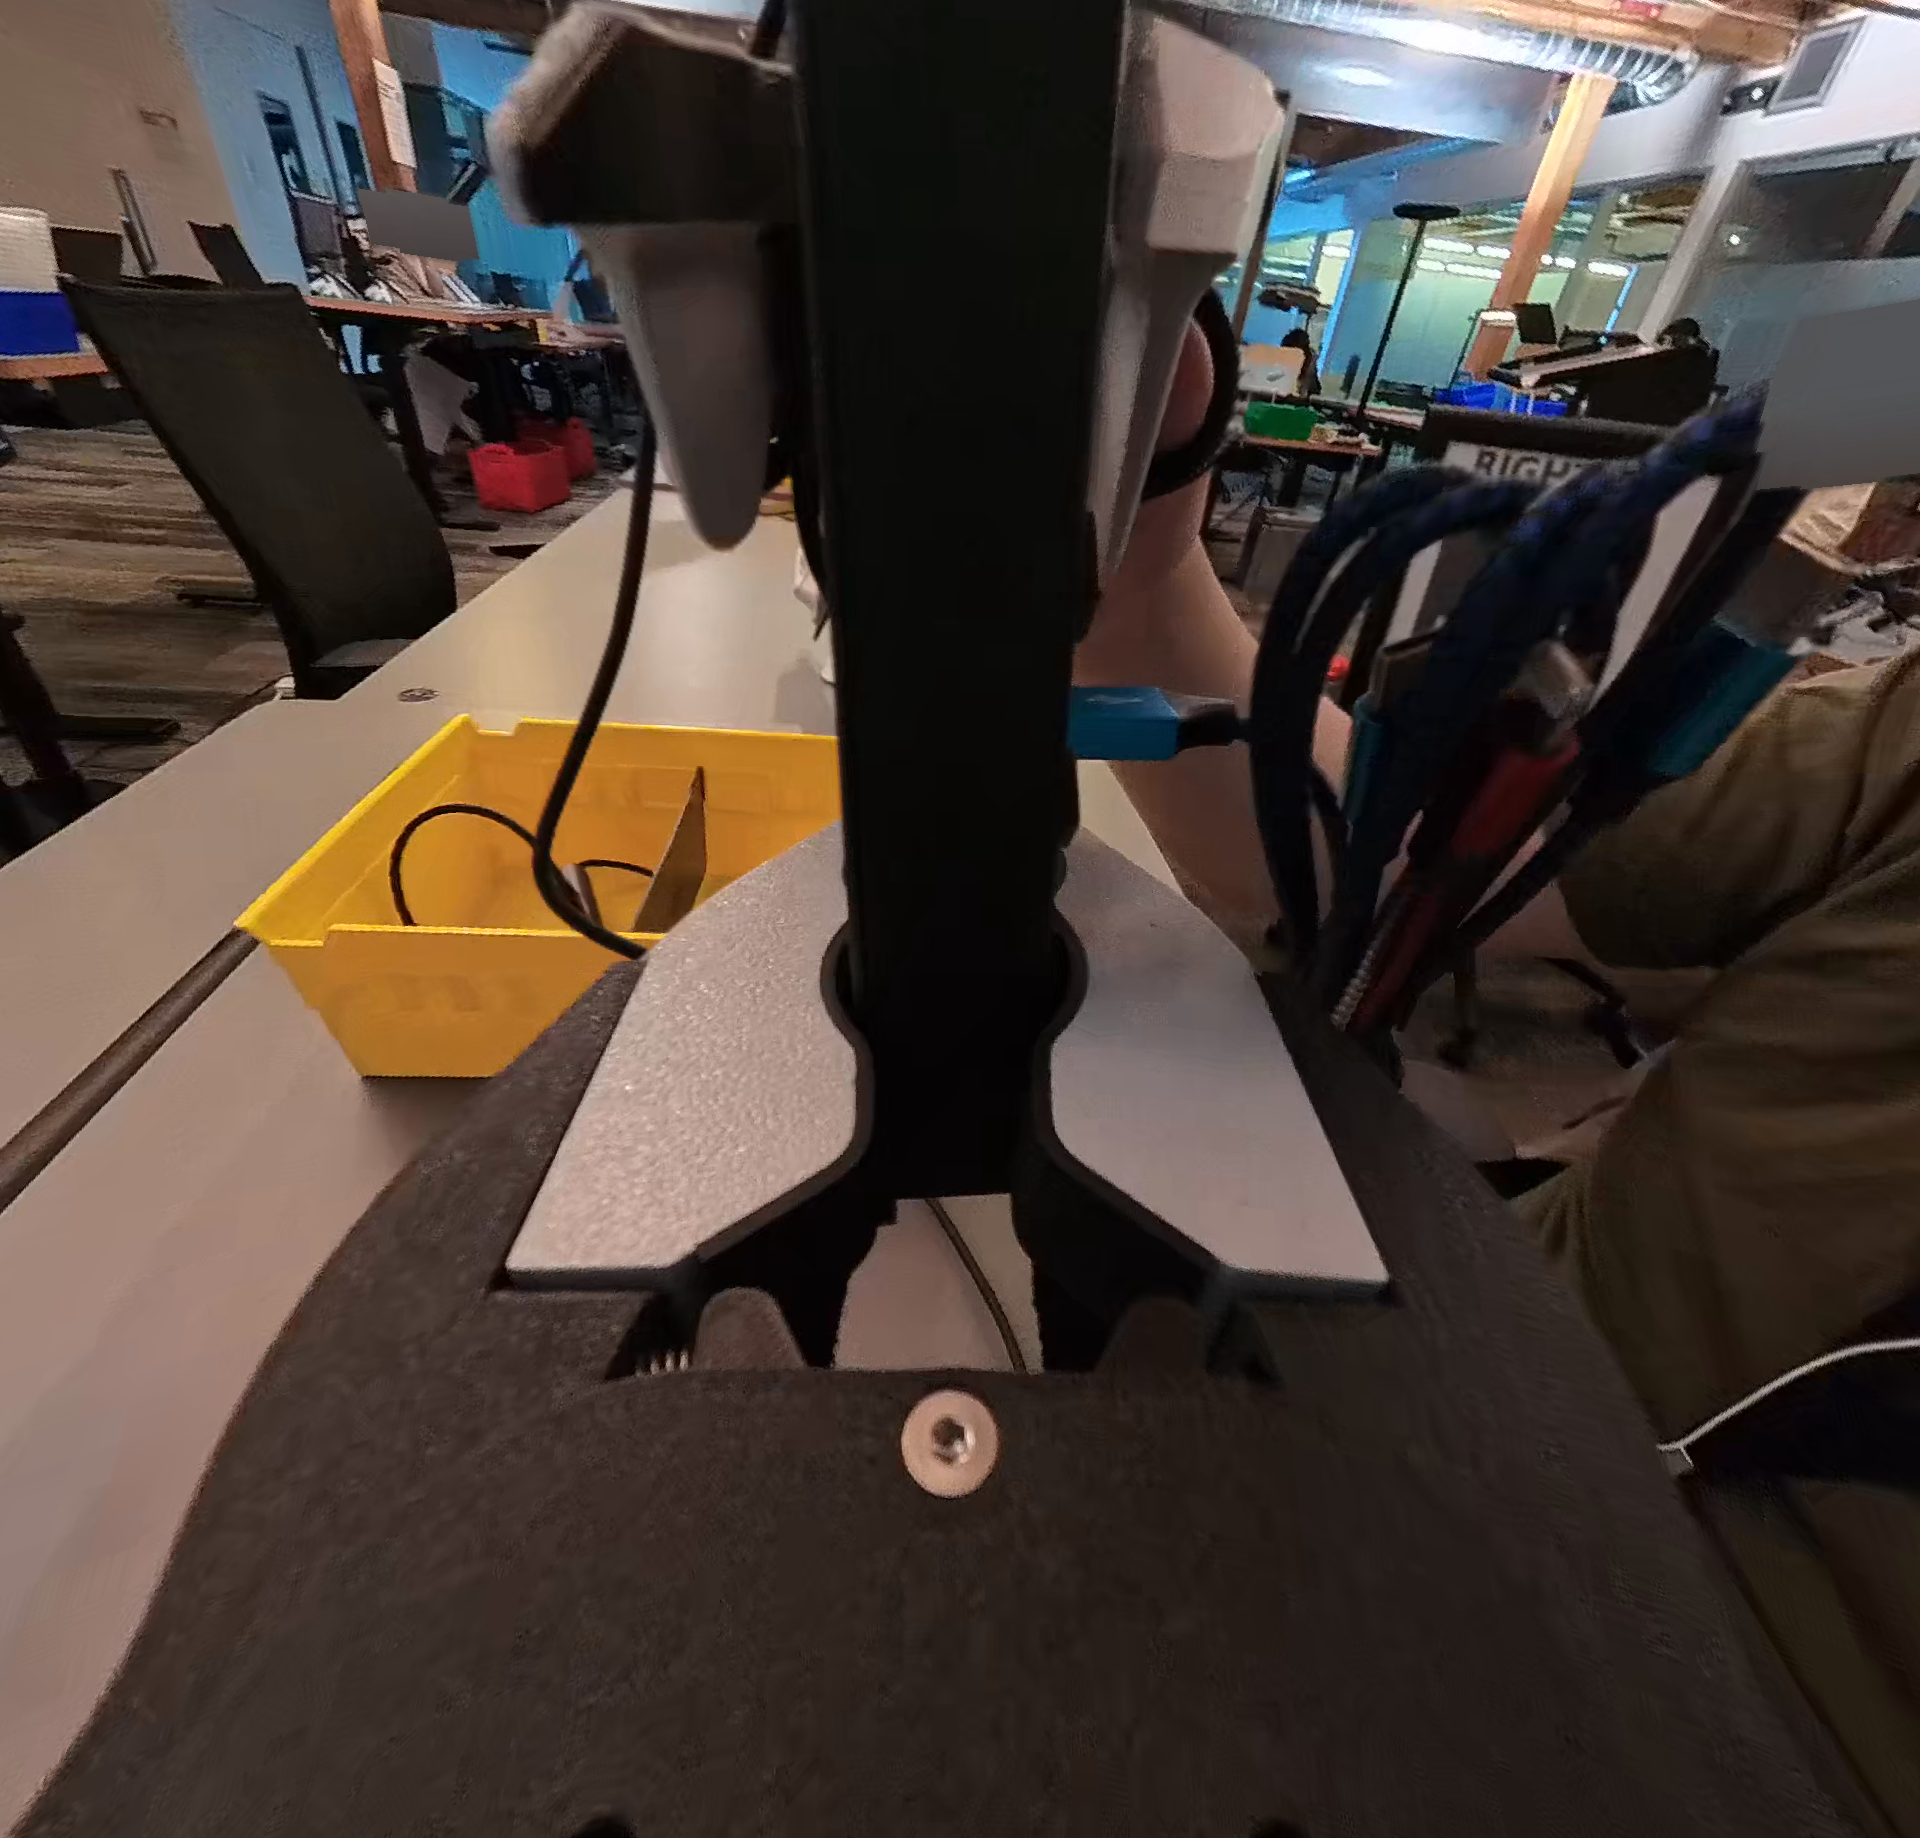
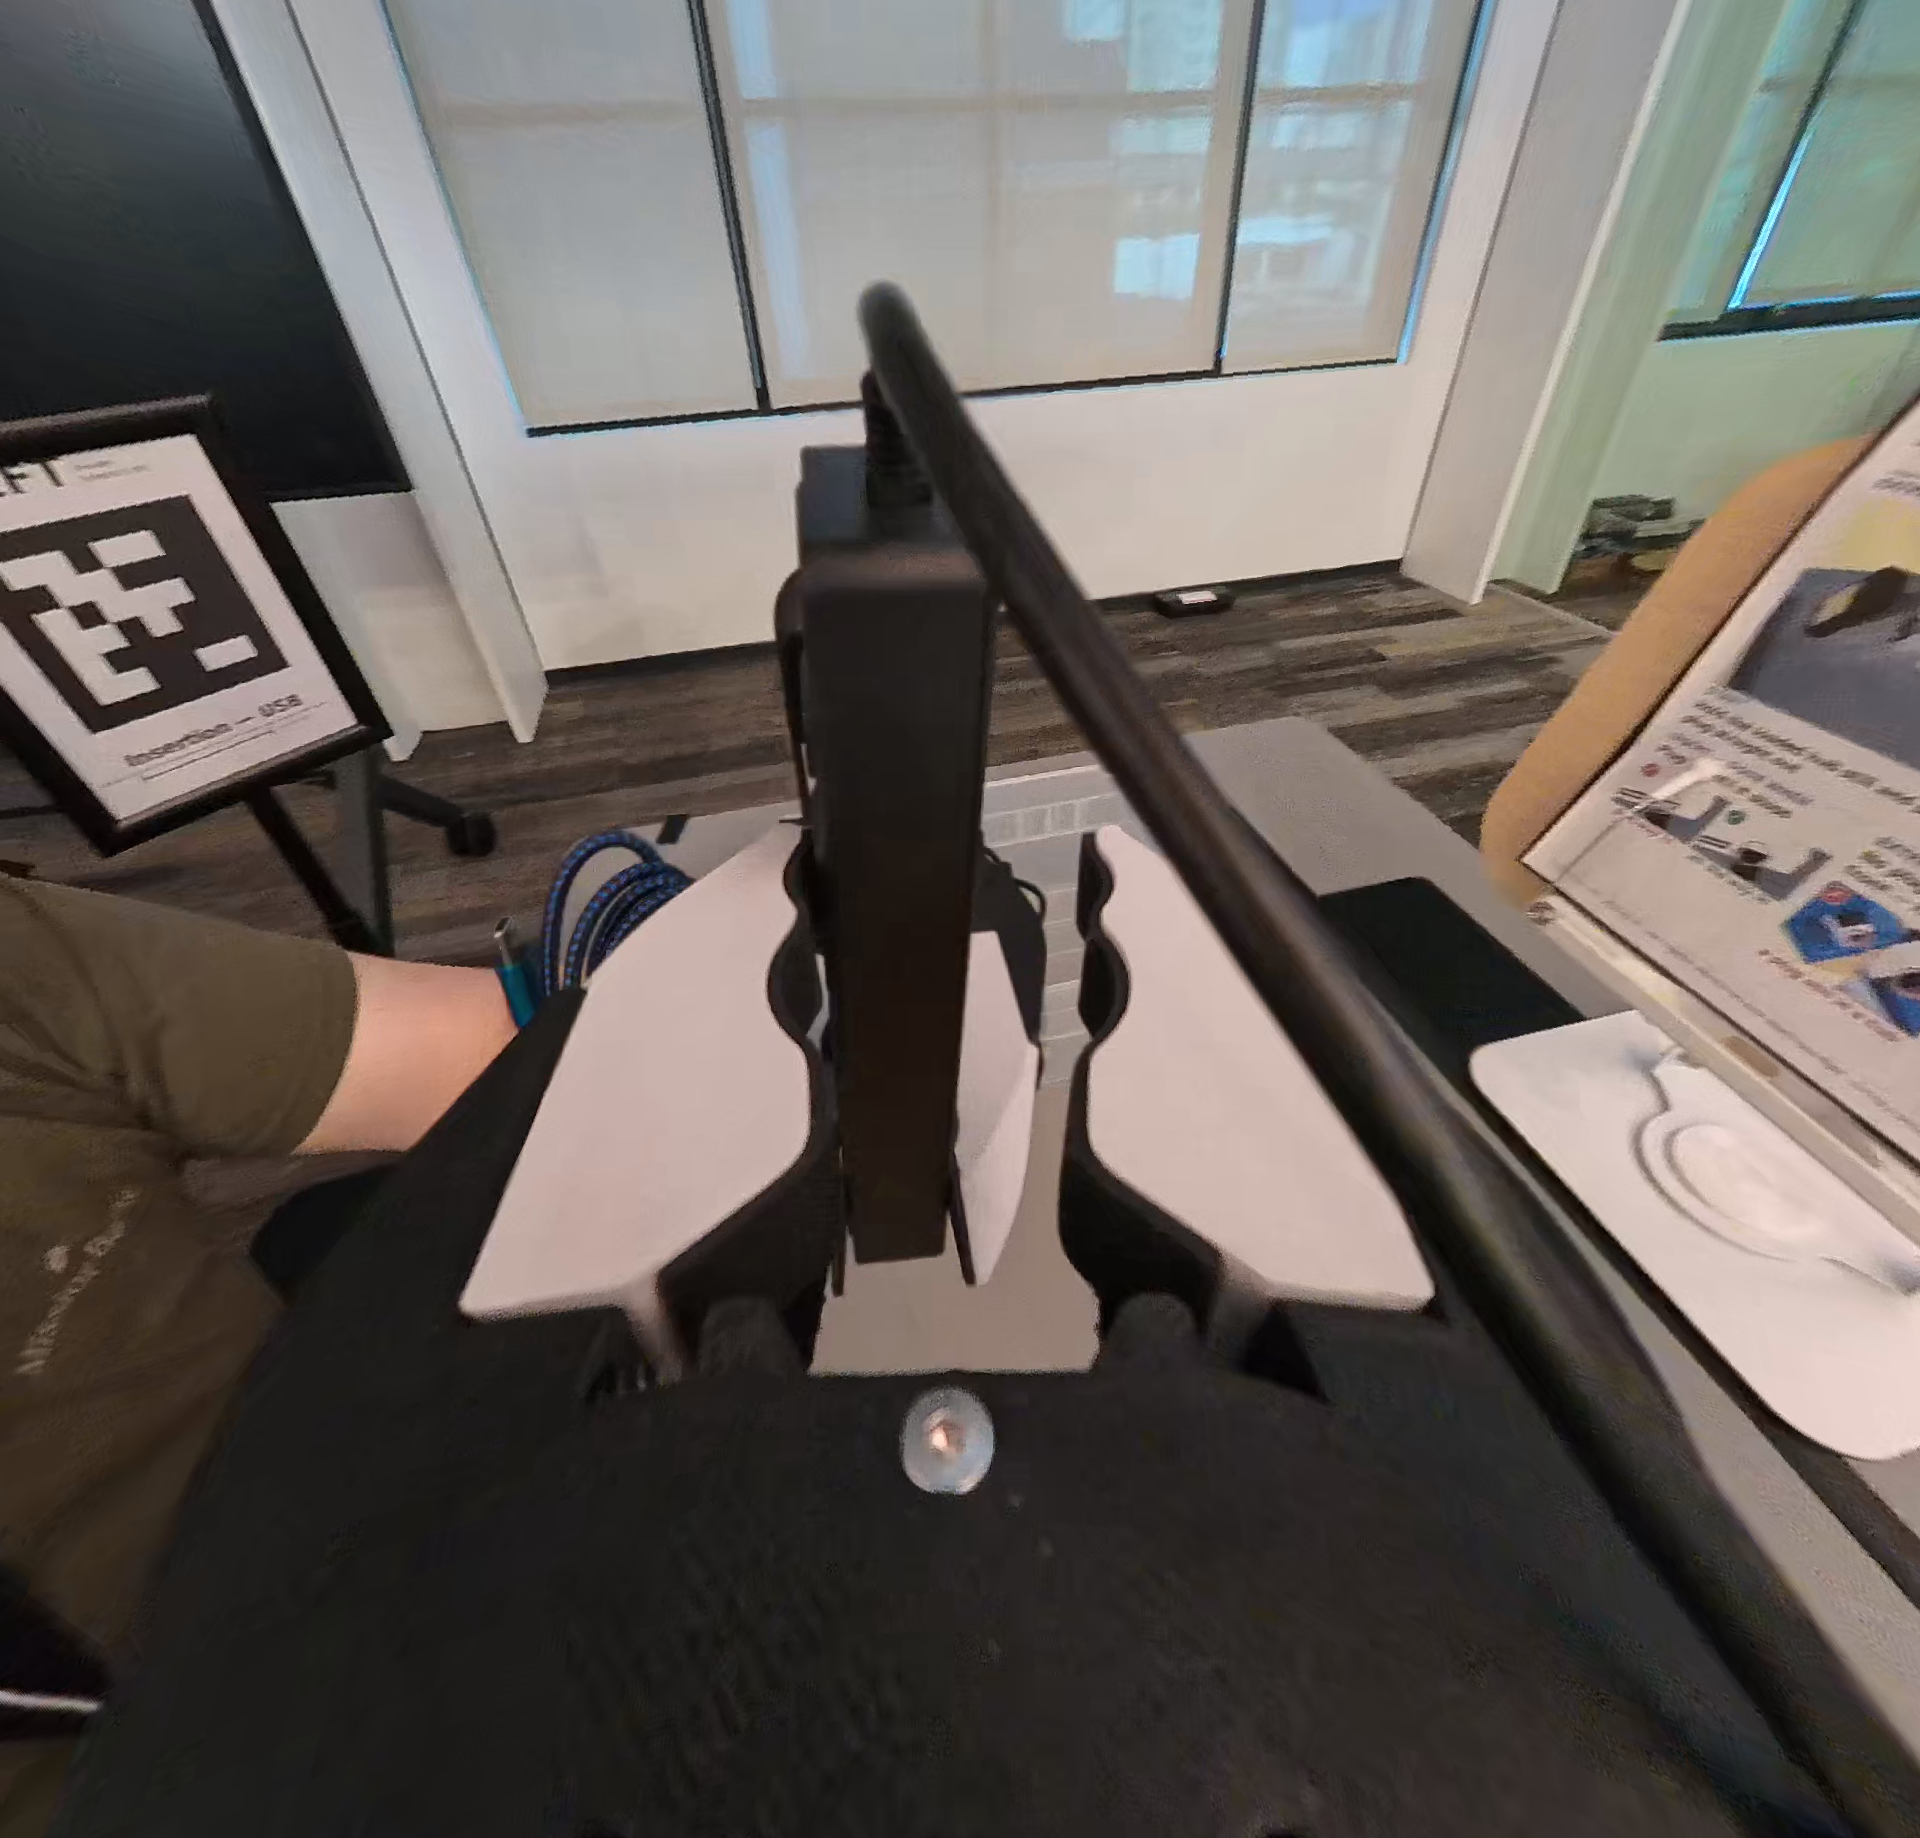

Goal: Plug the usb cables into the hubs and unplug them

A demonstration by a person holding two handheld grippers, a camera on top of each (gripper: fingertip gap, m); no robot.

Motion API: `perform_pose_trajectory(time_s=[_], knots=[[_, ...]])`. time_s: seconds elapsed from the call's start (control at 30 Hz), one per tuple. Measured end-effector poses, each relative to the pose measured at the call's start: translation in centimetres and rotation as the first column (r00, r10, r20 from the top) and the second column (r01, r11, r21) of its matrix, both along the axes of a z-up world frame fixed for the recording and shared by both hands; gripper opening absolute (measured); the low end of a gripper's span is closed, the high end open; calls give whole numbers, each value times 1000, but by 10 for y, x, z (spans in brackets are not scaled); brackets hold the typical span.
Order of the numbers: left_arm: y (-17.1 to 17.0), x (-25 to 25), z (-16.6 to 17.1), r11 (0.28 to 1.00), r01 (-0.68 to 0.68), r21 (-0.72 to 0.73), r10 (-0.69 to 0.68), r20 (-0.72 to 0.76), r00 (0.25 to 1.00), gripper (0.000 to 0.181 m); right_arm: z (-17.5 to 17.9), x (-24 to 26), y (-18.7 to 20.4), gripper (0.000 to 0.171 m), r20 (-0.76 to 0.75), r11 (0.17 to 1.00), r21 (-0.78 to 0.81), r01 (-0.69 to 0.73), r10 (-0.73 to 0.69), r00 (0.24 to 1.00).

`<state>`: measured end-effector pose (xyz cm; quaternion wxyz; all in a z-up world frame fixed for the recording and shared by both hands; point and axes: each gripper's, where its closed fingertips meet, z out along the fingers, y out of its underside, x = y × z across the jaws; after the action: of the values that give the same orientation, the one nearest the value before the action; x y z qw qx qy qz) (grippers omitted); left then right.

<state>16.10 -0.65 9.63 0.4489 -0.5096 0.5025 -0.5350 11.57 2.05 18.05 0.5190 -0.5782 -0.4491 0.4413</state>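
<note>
Left gripper (image 1: 961, 1009): we see its jaws closed on the black hub (image 1: 961, 541), which stands upright along the fingers toward 12 o'clock.
Right gripper (image 2: 940, 1050): we see its left finger against the same hub (image 2: 899, 853); the right finger stands apart, so we cannot tell whether it grips.
Hub lead (image 2: 1195, 801): black, running from the hub top toward 5 o'clock in the right view.
Blue plug (image 1: 1127, 720): at 3 o'clock of the hub, touching its side.
Braided cables (image 1: 1455, 666): blue bundle at 2 o'clock, near the person's arm (image 1: 1164, 666).
Table (image 1: 125, 1061): pale grey; yellow bin (image 1: 343, 947) at 9 o'clock holds a thin black cable.
Room: we note open office, chair (image 1: 270, 469), red bins (image 1: 520, 469), timber posts; in the right view, windows (image 2: 987, 157), marker sign (image 2: 145, 625), instruction sheet (image 2: 1766, 853).
</note>
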Motion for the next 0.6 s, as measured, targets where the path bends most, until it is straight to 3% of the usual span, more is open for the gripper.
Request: perform_pose_trajectory(time_s=[0.07,0.2,0.27,0.37,0.6], knots=[[-1,0,1,1000,-2,-2,2,5,1000,25,2,-4,-11,27,-14,998,-8,-59,59,998],[-4,-4,7,998,48,-40,-46,42,998,26,4,-4,-9,24,-13,999,-42,-26,25,1000],[1,-9,13,997,37,-72,-31,74,997,38,6,-2,-4,25,8,998,-55,14,-14,1000],[20,-24,17,995,-61,-77,65,49,997,51,18,5,5,24,33,996,-56,63,-61,998],[63,-65,18,929,-368,31,369,-50,928,49,27,35,38,26,247,974,51,222,-228,942]])
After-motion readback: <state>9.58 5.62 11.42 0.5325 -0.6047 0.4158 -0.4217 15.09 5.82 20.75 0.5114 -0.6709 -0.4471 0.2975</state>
